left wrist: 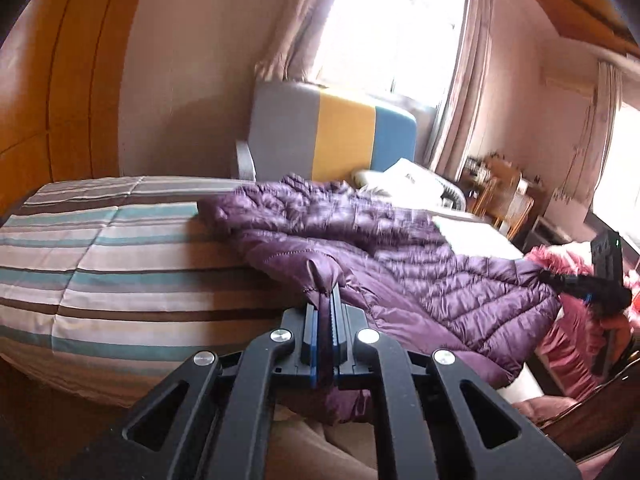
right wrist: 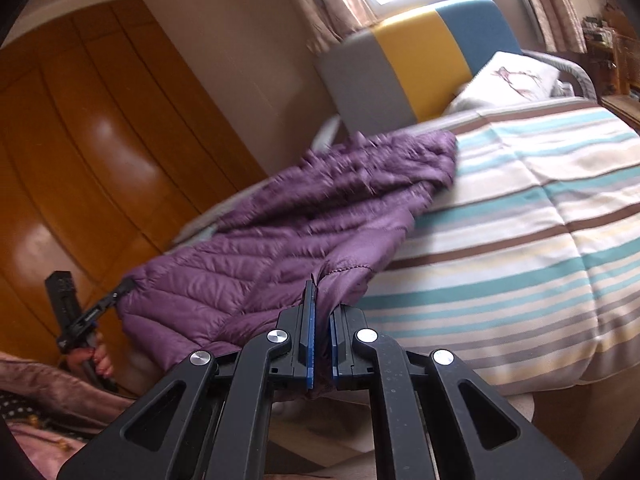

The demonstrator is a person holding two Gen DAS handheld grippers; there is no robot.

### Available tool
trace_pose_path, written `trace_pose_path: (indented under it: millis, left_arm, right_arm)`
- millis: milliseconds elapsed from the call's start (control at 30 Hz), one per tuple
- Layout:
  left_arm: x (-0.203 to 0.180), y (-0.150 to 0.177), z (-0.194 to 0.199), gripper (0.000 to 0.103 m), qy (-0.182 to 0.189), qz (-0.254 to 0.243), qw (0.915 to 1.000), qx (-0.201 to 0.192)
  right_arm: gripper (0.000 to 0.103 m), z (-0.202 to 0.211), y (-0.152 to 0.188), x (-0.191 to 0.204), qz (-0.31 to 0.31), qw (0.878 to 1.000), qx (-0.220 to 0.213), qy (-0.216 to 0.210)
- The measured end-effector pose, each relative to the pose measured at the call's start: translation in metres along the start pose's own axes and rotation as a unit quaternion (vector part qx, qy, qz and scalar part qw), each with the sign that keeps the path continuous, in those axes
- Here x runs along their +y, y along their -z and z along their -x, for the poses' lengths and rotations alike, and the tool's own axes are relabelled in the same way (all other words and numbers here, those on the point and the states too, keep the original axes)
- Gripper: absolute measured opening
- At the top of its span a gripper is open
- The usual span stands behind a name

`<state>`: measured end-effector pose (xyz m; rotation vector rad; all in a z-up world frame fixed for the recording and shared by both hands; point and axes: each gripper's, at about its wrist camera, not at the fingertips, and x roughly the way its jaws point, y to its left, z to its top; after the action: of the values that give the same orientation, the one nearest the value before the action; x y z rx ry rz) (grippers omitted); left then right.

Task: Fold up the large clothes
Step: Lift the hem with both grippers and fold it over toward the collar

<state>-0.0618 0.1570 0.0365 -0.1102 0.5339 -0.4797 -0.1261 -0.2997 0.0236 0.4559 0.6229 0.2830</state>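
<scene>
Lying across the near part of the bed (left wrist: 100, 248), the purple quilted jacket (left wrist: 400, 248) runs its long axis roughly left to right along the bed's near edge, with one end bunched up toward the far headboard (left wrist: 332, 136) and its near hem hanging off the mattress side. The left gripper (left wrist: 325, 300) has its jaws pinched narrow on a fold of the jacket's hem, fabric caught between the blue pads. The right gripper (right wrist: 320, 300) likewise clamps a fold of the hem in the right wrist view, its jaws slightly parted around the cloth. Each gripper shows small in the other's view, at opposite ends of the jacket. Under the jacket is a striped quilt (right wrist: 520, 220) in teal, brown and cream. A pillow (right wrist: 516, 80) leans at the grey, yellow and blue headboard. Orange wooden wardrobe doors (right wrist: 80, 140) stand left; a curtained window (left wrist: 392, 20) glows behind.
</scene>
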Motion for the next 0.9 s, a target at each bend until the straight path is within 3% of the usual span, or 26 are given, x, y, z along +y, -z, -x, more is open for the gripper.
trace_pose_path:
  millis: [100,333,567,900]
  left_arm:
    - [0.005,-0.007,0.021,0.004,0.01,0.017,0.9995,-0.024]
    - [0.019,-0.025,0.056,0.004,0.041,0.069,0.9943,-0.07]
    - [0.027,-0.05,0.019,0.004,0.025,0.056,0.9958,-0.068]
    - [0.052,-0.072,-0.058,0.004,-0.016,0.069,0.9965,-0.046]
  right_arm:
    - [0.005,0.018,-0.003,0.005,-0.004,0.999,-0.028,-0.04]
    - [0.005,0.036,-0.022,0.005,-0.016,0.994,-0.072,-0.086]
    - [0.005,0.004,-0.054,-0.017,-0.043,0.994,-0.093,-0.05]
    - [0.005,-0.057,-0.092,-0.027,-0.037,0.996,-0.084,0.004]
